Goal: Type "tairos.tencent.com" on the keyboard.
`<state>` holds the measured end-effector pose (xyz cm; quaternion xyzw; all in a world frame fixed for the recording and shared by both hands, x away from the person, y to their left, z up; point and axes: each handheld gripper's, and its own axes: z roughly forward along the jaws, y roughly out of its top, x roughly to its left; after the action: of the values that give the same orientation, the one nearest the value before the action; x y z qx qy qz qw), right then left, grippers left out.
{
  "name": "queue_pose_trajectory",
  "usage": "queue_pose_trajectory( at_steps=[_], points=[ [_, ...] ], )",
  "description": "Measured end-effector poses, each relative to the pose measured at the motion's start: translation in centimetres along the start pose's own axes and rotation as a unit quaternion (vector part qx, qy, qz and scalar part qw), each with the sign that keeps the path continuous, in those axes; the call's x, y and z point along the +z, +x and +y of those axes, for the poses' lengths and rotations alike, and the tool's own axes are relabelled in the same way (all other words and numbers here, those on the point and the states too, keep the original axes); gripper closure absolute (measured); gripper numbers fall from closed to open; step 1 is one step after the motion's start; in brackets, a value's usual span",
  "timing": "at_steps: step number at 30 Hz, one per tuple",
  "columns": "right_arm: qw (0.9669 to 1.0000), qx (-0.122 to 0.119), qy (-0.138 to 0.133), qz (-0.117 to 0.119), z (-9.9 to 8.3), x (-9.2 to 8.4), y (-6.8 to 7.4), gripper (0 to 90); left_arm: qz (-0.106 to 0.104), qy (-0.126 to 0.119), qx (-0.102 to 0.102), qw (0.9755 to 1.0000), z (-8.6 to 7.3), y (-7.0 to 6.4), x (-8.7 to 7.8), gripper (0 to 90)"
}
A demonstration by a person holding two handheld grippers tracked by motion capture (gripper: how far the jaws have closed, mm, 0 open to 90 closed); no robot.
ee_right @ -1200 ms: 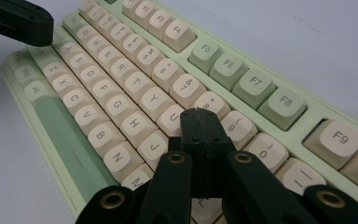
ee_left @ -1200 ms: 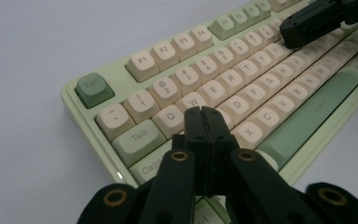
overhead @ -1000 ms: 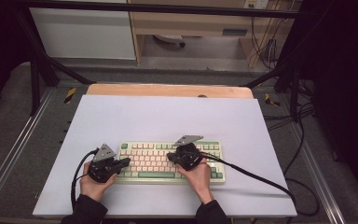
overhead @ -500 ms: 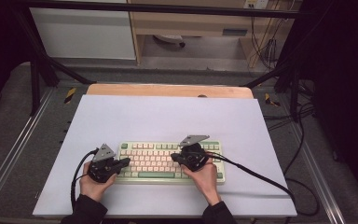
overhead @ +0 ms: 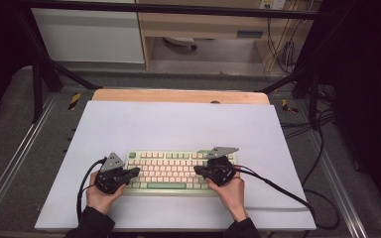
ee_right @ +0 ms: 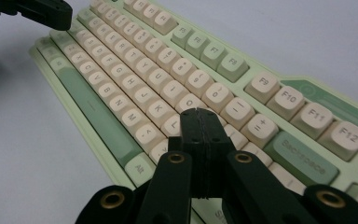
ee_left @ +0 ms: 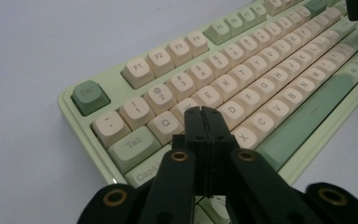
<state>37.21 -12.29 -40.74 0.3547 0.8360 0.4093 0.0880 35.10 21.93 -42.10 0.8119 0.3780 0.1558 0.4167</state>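
Item: green and cream keyboard [overhead: 178,171], lying flat on the white table sheet [overhead: 178,124], near the person's edge and about midway across it, long side facing the person.

Tool 1: left gripper [ee_left: 204,112], jaws pressed fully together, carrying nothing. In the left gripper view its joined tip is hanging over the letter block just behind the W and S keys, with the Tab key [ee_left: 133,143] beside it. The high view places the left gripper [overhead: 135,171] at the keyboard's left end.

Tool 2: right gripper [ee_right: 201,113], jaws likewise clamped on each other, carrying nothing. Its tip is standing over the right part of the letter rows, near the P and L keys, with the Backspace key [ee_right: 303,157] off to one side. The high view places the right gripper [overhead: 198,170] over the keyboard's right third.

Step in hand, as judged: typing, with each closed tip serving as 1 finger.

Handling notes, as judged:
- Keeping both jaws clenched, so that the tip is staying narrow enough for 1 cap.
- Coming straight down on the centre of a cap, since a slanted tip is likely catching 2 neighbours.
- Pressing lightly and lifting clear before crossing to the next key.
- Working 1 gripper at a time, the other resting off the caps.
- Avoiding sideways drag, which risks sliding the keyboard on the sheet.
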Motion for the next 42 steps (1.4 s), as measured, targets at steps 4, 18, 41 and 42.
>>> queue_pose_trajectory(
  at_steps=[4, 18, 41, 42],
  points=[
    [1.0000, 0.004, 0.000, -0.002, -0.6, -0.8, -0.4, 90.0, 0.000, -0.003, -0.003, 1.0000, 0.3, -0.2, 0.1, 90.0],
    [0.9998, 0.018, -0.006, -0.012, -2.5, -2.6, -1.5, 90.0, 0.004, 0.013, 0.015, 0.9998, 2.4, -1.1, 1.5, 90.0],
    [0.9996, 0.027, -0.005, -0.010, -3.5, -2.8, -2.0, 90.0, -0.002, 0.027, 0.022, 0.9994, 3.0, -2.3, 5.2, 90.0],
    [0.9995, 0.028, -0.005, -0.010, -3.5, -2.8, -2.0, 90.0, -0.002, 0.027, 0.023, 0.9994, 3.0, -2.3, 5.2, 90.0]
  ],
)
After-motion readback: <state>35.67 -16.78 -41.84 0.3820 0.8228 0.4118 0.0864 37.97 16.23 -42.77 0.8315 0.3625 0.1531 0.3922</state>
